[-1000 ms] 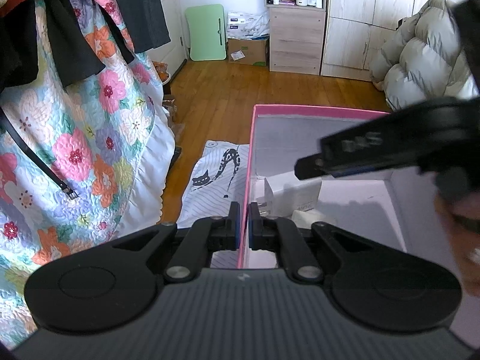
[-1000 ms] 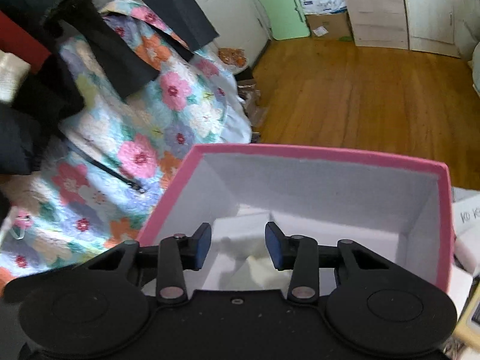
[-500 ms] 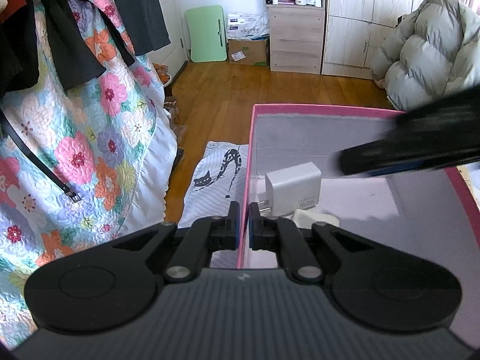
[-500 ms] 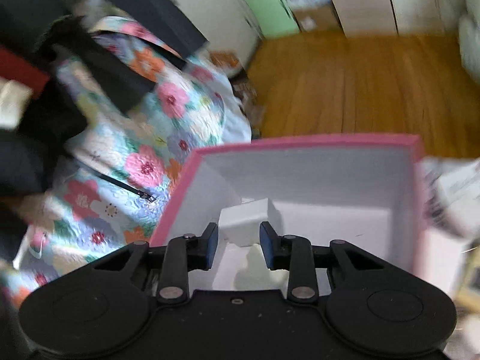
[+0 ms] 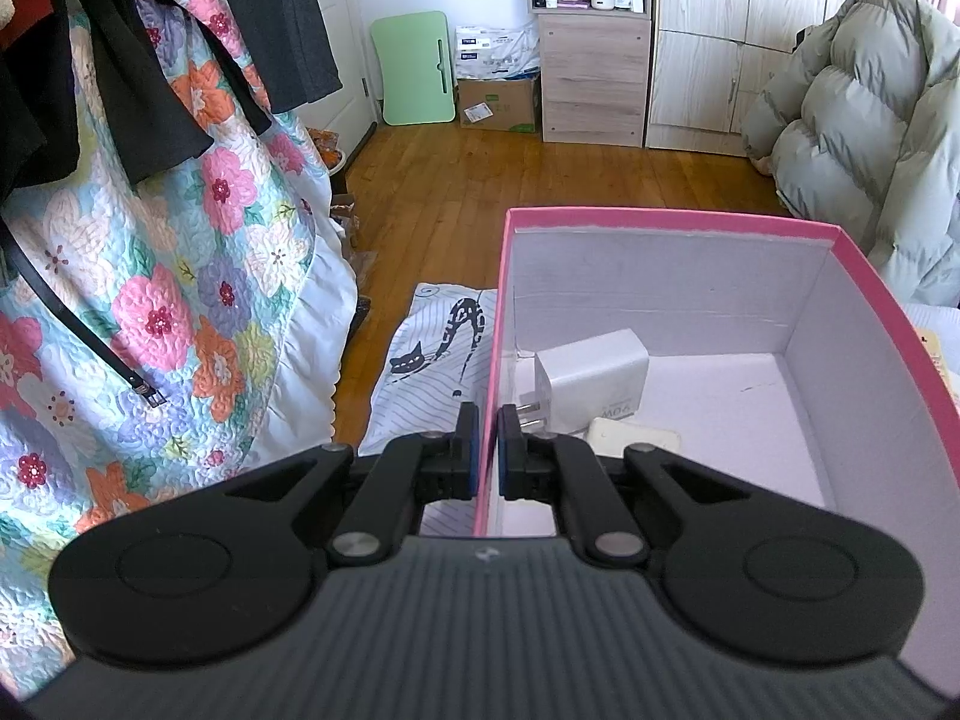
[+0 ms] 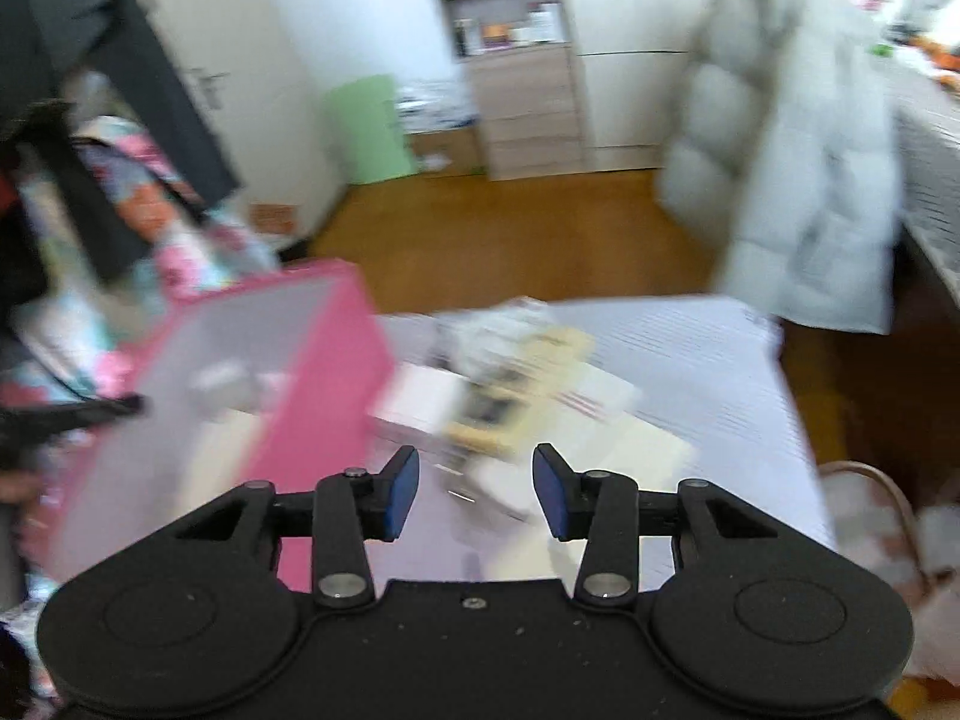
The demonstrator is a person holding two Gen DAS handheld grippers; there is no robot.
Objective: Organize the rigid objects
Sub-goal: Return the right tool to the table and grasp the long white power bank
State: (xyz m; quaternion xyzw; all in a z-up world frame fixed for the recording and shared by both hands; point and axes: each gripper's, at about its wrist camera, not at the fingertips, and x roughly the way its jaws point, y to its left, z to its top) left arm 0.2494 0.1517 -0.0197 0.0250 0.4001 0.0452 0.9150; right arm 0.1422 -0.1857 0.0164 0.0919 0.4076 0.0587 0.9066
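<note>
While left tool point(image 5: 488, 444) stays pinched on box point(image 5: 660, 221) wall, charger point(image 5: 591, 378) lies inside; right tool point(image 6: 475, 495), wide open and empty, faces blurred pile point(image 6: 510, 378). Next, probably: pick one item.

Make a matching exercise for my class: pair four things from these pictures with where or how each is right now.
Things:
1. white charger
2. left tongs
3. right tongs
4. green board

States:
A. open, holding nothing
B. leaning on the far wall
C. inside the pink box
D. shut on the pink box's wall

Pairs: 1-C, 2-D, 3-A, 4-B
</note>
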